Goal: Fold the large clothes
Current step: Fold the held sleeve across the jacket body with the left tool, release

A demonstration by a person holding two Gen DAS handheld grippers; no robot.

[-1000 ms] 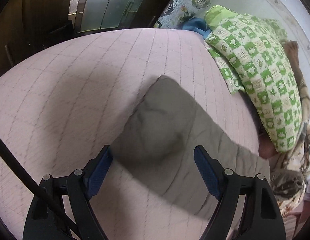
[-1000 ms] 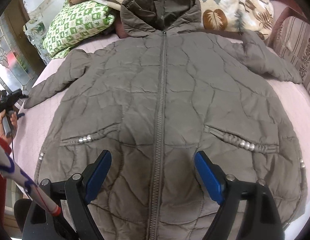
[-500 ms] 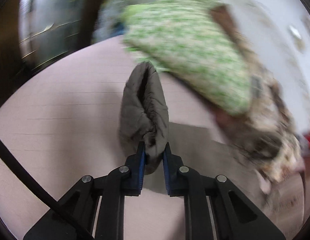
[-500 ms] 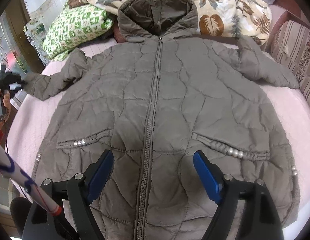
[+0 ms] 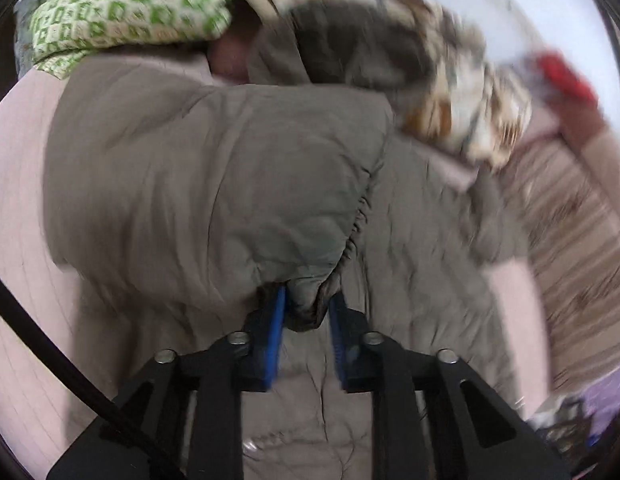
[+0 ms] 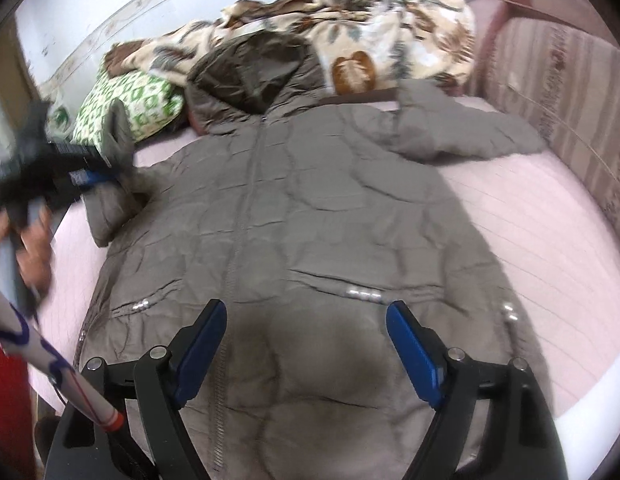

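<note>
A grey quilted hooded jacket (image 6: 310, 208) lies front up on a pink bed, zipper closed, hood (image 6: 254, 68) at the far end. My left gripper (image 5: 306, 312) is shut on the cuff of the jacket's left sleeve (image 5: 214, 184) and holds it lifted over the jacket body. In the right wrist view the left gripper (image 6: 90, 172) shows at the far left with the sleeve end (image 6: 118, 136) sticking up. My right gripper (image 6: 306, 348) is open and empty, hovering over the jacket's lower front. The right sleeve (image 6: 462, 132) lies spread out flat.
A green-and-white pillow (image 6: 126, 100) and a leaf-print blanket (image 6: 350, 40) are piled at the head of the pink bedsheet (image 6: 550, 248). A striped padded side (image 6: 558, 80) rises at the right. A red item (image 5: 566, 76) lies past the blanket.
My left gripper closed on the sleeve cuff, lifted it and swung it in over the jacket body. My right gripper stayed open and drifted lower over the hem area.
</note>
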